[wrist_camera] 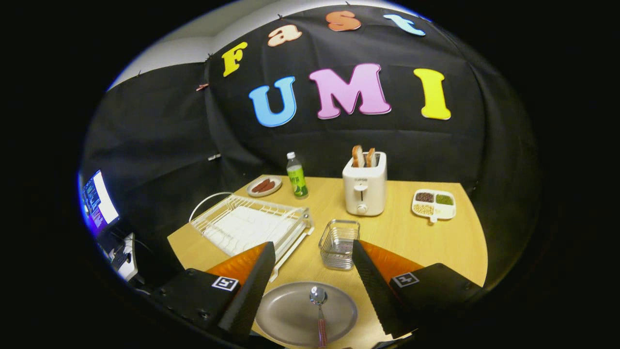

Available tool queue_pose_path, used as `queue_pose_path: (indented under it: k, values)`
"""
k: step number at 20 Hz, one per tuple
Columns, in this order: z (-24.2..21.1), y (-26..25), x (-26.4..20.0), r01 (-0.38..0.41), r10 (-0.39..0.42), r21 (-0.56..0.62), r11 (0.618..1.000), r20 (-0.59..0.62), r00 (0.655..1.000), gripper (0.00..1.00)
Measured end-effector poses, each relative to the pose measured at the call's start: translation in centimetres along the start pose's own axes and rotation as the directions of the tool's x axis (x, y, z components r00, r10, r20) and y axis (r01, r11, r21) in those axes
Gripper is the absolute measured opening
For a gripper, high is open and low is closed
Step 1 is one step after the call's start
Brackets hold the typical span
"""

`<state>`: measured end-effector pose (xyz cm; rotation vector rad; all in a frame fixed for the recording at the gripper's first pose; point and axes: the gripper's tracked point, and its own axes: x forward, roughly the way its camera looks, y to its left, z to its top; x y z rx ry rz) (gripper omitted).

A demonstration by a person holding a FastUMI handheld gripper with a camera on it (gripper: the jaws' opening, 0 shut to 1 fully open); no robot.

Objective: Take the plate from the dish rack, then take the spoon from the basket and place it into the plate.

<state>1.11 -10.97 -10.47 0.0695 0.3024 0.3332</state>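
Observation:
A grey plate (290, 315) lies flat on the wooden table (411, 232) between my two fingers, low and close to me. A spoon (319, 310) with a shiny bowl and a reddish handle rests in the plate, handle toward me. My gripper (312, 271) hangs above the plate, open, with nothing between its fingers. Just ahead of the fingers stands a small wire basket (339, 244). Left of the basket sits the white dish rack (252, 225).
A white toaster (364, 186) with two bread slices stands beyond the basket. A green bottle (296, 177) and a small plate of sausages (264, 186) are at the back left, a divided tray of beans (433, 203) at the back right. A lit screen (99, 201) stands beside the table's left edge.

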Motion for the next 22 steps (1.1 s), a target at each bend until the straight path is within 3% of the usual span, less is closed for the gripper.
queue_pose_path:
  k: [5, 11, 16, 22]
  values:
    - [7.7, -1.2, -3.4, 0.208, -0.202, -0.025, 0.978, 0.162, 0.966, 0.98]
    - [11.5, 0.5, -8.2, 0.402, -0.408, 0.08, 0.912, 0.278, 0.87, 0.98]
    - [11.0, 3.0, -9.1, 0.476, -0.48, 0.085, 0.875, 0.276, 0.833, 0.98]
    - [10.4, 5.7, -8.6, 0.49, -0.517, 0.164, 0.856, 0.253, 0.818, 0.98]
